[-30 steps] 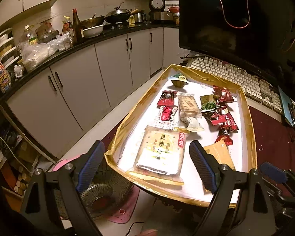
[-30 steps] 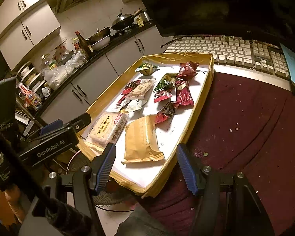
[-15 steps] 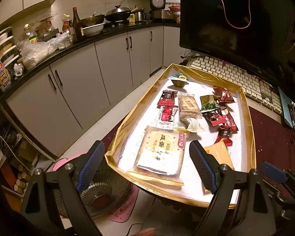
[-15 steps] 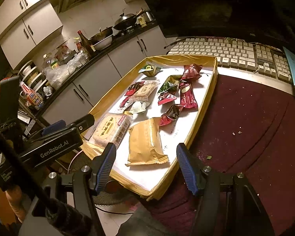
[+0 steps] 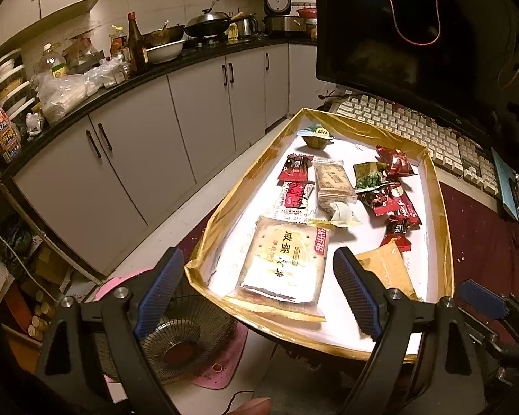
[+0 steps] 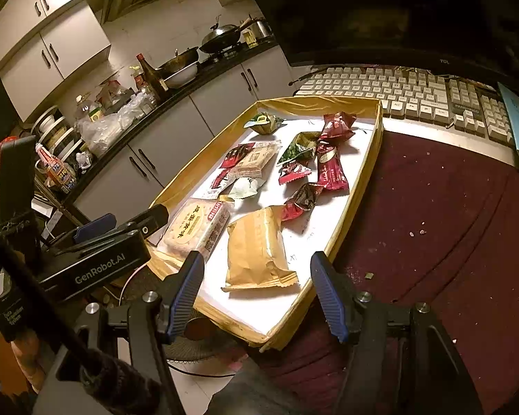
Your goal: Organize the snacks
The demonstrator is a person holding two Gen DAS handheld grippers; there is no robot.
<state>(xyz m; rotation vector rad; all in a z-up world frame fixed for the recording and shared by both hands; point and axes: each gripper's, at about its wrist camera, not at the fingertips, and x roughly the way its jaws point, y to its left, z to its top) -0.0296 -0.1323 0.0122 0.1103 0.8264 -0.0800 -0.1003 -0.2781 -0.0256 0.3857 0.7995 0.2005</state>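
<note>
Evidently nothing is changing: both the left gripper and right gripper are still hovering spread and empty over the gold-rimmed white cardboard tray of untouched snack packets, so organizing is not yet starting.

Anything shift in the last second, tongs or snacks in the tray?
Nothing visibly changed. Both tongs, left and right, stay open and empty over the near end of the gold-rimmed tray; the cracker pack, the tan packet and the small snacks lie where they were.
</note>
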